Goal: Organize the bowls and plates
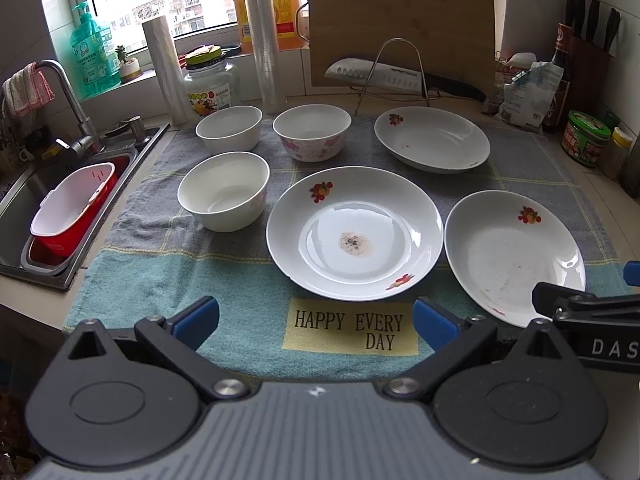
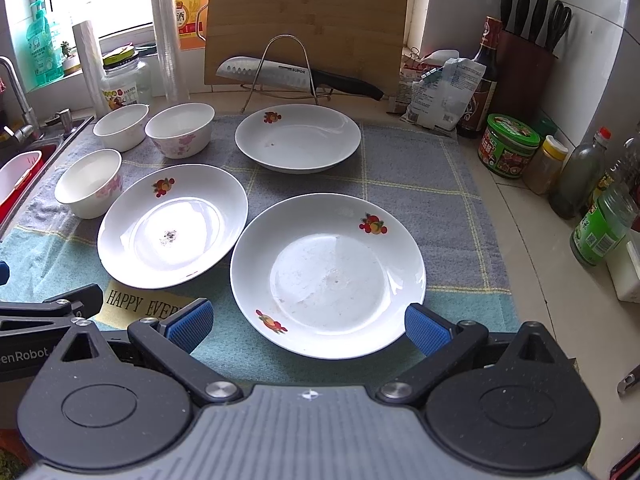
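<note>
The left tool (image 1: 316, 322) has its blue pads spread wide and grips nothing; it hangs over the near edge of the towel (image 1: 168, 280), just above the printed patch. The right tool (image 2: 308, 326) is likewise spread and empty, its pads flanking the near rim of the right plate (image 2: 328, 276) without visibly touching it. Left of that plate, rims nearly meeting, lies the centre plate (image 2: 172, 226), bearing a dark speckled stain at its middle. The far plate (image 2: 298, 138) sits apart behind them, near the wire rack (image 2: 280, 68) that carries a knife (image 2: 280, 74) before the upright cutting board (image 2: 308, 20). Three bowls stand upright on the towel's left part: the near bowl (image 1: 224, 192) just beside the centre plate, the plain bowl (image 1: 229, 128) and the floral bowl (image 1: 312, 132) behind it, close together. All six pieces rest separately, none stacked. The sink (image 1: 24, 196) adjoins the counter (image 2: 520, 216) at left, holding a red-and-white basin (image 1: 74, 210).
</note>
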`<action>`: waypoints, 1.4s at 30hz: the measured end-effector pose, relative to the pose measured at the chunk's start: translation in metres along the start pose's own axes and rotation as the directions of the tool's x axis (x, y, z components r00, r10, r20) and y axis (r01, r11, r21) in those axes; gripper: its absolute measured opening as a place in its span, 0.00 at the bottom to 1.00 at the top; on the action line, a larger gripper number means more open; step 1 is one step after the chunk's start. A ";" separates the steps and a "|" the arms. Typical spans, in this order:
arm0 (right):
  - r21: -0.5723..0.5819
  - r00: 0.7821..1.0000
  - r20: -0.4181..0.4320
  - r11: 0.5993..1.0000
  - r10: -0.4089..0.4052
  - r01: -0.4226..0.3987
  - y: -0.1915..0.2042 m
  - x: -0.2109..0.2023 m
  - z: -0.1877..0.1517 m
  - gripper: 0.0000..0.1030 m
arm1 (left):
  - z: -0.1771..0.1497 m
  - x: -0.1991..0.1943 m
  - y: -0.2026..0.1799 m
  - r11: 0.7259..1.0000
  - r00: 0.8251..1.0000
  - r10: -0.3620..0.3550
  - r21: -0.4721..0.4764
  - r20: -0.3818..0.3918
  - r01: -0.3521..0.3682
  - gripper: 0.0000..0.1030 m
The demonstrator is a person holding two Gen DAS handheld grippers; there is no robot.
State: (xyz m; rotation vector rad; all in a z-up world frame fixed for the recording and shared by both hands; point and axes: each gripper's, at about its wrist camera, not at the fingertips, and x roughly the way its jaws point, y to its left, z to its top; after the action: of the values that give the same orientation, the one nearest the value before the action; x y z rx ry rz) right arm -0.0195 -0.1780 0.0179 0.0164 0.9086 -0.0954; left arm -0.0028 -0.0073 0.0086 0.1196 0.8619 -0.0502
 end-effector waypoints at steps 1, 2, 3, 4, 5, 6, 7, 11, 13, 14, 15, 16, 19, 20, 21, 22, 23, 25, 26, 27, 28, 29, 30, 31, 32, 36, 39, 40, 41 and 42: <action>0.000 1.000 0.000 1.000 0.000 0.000 0.000 0.000 0.000 1.00 | 0.000 0.000 0.000 1.000 1.000 0.000 0.001 0.000 0.000 0.99; 0.000 1.000 0.001 1.000 0.001 -0.001 -0.001 0.000 0.000 1.00 | 0.000 0.000 0.000 1.000 1.000 0.000 0.001 0.001 0.000 0.99; -0.001 1.000 0.002 1.000 0.002 -0.002 -0.001 0.000 0.000 1.00 | 0.000 0.000 -0.001 1.000 1.000 0.001 0.001 0.001 -0.001 0.99; -0.001 1.000 0.002 1.000 0.002 -0.002 -0.001 -0.001 0.000 1.00 | 0.001 -0.001 -0.002 1.000 1.000 0.002 0.002 0.002 -0.002 0.99; -0.002 1.000 0.002 1.000 0.002 -0.002 -0.001 -0.001 0.000 1.00 | 0.001 -0.001 -0.002 1.000 1.000 0.002 0.001 0.002 -0.002 0.99; -0.003 1.000 0.003 1.000 0.002 -0.002 -0.002 -0.001 0.000 1.00 | 0.001 -0.001 -0.002 1.000 1.000 0.002 0.001 0.002 -0.002 0.99; -0.003 1.000 0.003 1.000 0.002 -0.002 -0.002 -0.001 0.000 1.00 | 0.001 -0.001 -0.002 1.000 1.000 0.002 0.002 0.002 -0.002 0.99; -0.007 1.000 0.006 1.000 0.000 0.000 -0.001 -0.002 0.000 1.00 | 0.001 -0.002 -0.002 1.000 1.000 0.002 0.001 0.005 -0.002 0.99; -0.008 1.000 0.008 1.000 0.001 -0.001 -0.001 -0.003 0.000 1.00 | 0.002 -0.003 -0.002 1.000 1.000 0.002 0.001 0.006 -0.002 0.99; -0.008 1.000 0.009 1.000 0.001 -0.001 -0.001 -0.003 0.000 1.00 | 0.002 -0.003 -0.002 1.000 1.000 0.002 0.001 0.006 -0.002 0.99; -0.008 1.000 0.010 1.000 0.001 -0.001 -0.001 -0.004 0.000 1.00 | 0.002 -0.003 -0.002 1.000 1.000 0.002 0.001 0.007 -0.002 0.99; -0.008 1.000 0.010 1.000 0.001 -0.001 -0.001 -0.004 0.000 1.00 | 0.002 -0.003 -0.002 1.000 1.000 0.002 0.001 0.007 -0.002 0.99; -0.009 1.000 0.012 1.000 -0.001 0.001 -0.001 -0.004 0.000 1.00 | 0.001 -0.005 -0.002 1.000 1.000 0.003 0.001 0.010 -0.003 0.99; -0.009 1.000 0.013 1.000 -0.002 0.002 -0.001 -0.005 0.000 1.00 | 0.001 -0.005 -0.001 1.000 1.000 0.002 0.001 0.010 -0.002 0.99; -0.008 1.000 0.014 1.000 -0.002 0.002 -0.001 -0.005 0.000 1.00 | 0.001 -0.005 -0.001 1.000 1.000 0.002 0.000 0.011 -0.002 0.99; -0.009 1.000 0.015 1.000 -0.001 0.001 -0.001 -0.005 0.000 1.00 | 0.001 -0.006 -0.001 1.000 1.000 0.003 0.000 0.011 -0.003 0.99; -0.009 1.000 0.014 1.000 -0.001 0.001 -0.001 -0.005 0.000 1.00 | 0.001 -0.006 -0.001 1.000 1.000 0.002 0.000 0.011 -0.002 0.99; -0.010 1.000 0.014 1.000 -0.003 0.003 0.000 -0.005 0.000 1.00 | 0.002 -0.006 -0.001 1.000 1.000 0.002 -0.001 0.011 -0.002 0.99; -0.011 1.000 0.013 1.000 -0.003 0.003 0.000 -0.005 0.000 1.00 | 0.001 -0.006 -0.001 1.000 1.000 0.003 0.000 0.011 -0.003 0.99; -0.011 1.000 0.014 1.000 -0.003 0.003 0.000 -0.006 0.000 1.00 | 0.001 -0.007 -0.001 1.000 1.000 0.003 -0.001 0.012 -0.003 0.99; -0.010 1.000 0.015 1.000 -0.004 0.004 0.000 -0.006 0.000 1.00 | 0.001 -0.007 -0.001 1.000 1.000 0.003 -0.001 0.013 -0.003 0.99; -0.011 1.000 0.015 1.000 -0.004 0.004 0.000 -0.006 0.000 1.00 | 0.001 -0.007 -0.001 1.000 1.000 0.003 -0.001 0.013 -0.003 0.99; -0.012 1.000 0.016 1.000 -0.004 0.004 0.001 -0.006 0.000 1.00 | 0.001 -0.007 -0.001 1.000 1.000 0.002 -0.002 0.013 -0.002 0.99; -0.012 1.000 0.016 1.000 -0.004 0.005 0.001 -0.006 0.000 1.00 | 0.000 -0.007 -0.001 1.000 1.000 0.003 -0.002 0.013 -0.003 0.99; -0.012 1.000 0.016 1.000 -0.004 0.004 0.001 -0.006 0.000 1.00 | 0.000 -0.007 -0.001 1.000 1.000 0.003 -0.002 0.013 -0.003 0.99; -0.013 1.000 0.016 1.000 -0.005 0.005 0.001 -0.006 0.001 1.00 | 0.000 -0.007 -0.001 1.000 1.000 0.003 -0.002 0.013 -0.003 0.99; -0.013 1.000 0.016 1.000 -0.005 0.005 0.001 -0.006 0.001 1.00 | 0.000 -0.007 -0.001 1.000 1.000 0.003 -0.002 0.014 -0.003 0.99; -0.013 1.000 0.016 1.000 -0.005 0.005 0.001 -0.006 0.001 1.00 | 0.000 -0.007 -0.001 1.000 1.000 0.003 -0.002 0.014 -0.003 0.99; -0.013 1.000 0.016 1.000 -0.005 0.005 0.001 -0.006 0.001 1.00 | 0.000 -0.007 -0.001 1.000 1.000 0.003 -0.002 0.013 -0.003 0.99; -0.013 1.000 0.016 1.000 -0.005 0.005 0.001 -0.006 0.001 1.00 | 0.000 -0.007 0.000 1.000 1.000 0.003 -0.002 0.013 -0.003 0.99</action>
State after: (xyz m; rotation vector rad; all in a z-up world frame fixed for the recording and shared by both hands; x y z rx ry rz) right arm -0.0225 -0.1762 0.0229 0.0010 0.8932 -0.0941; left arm -0.0071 -0.0073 0.0139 0.1186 0.8492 -0.0474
